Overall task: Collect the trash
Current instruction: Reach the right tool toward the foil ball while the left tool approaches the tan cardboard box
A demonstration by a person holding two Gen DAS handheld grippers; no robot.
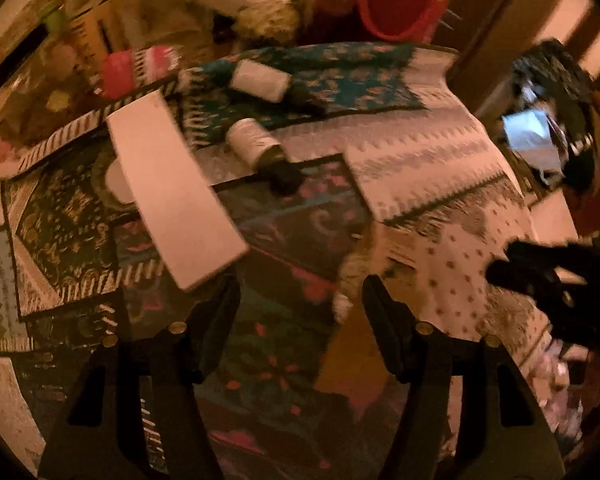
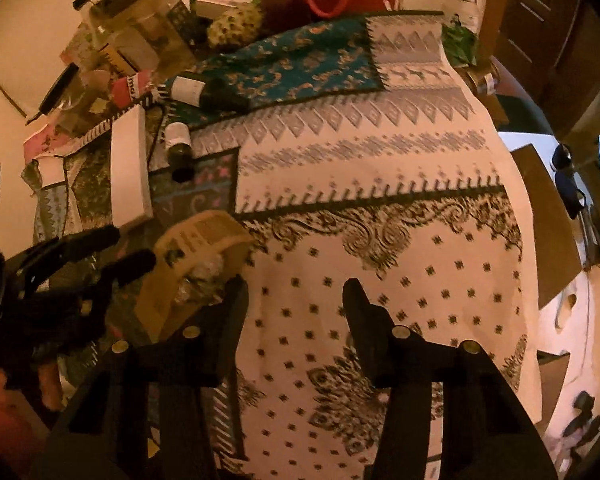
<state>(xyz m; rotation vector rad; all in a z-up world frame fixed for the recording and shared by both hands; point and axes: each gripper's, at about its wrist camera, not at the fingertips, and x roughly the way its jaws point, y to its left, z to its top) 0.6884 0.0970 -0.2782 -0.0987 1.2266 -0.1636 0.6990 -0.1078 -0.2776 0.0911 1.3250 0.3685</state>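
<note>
Tablecloth (image 2: 380,184): box (image 2: 196,256) left of (open) tool (image 2: 296,300).

Two dark bottles (image 2: 204,94) lying on cloths

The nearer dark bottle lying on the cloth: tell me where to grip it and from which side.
Grip the nearer bottle across its white-labelled body, coming from above with the jaws either side of its width. It lies flat on the patterned cloth, cap end toward the camera, so its round sides seem open. The neck is thinner and looks likelier to slip. The white box close beside it leaves little room on that side.
</note>
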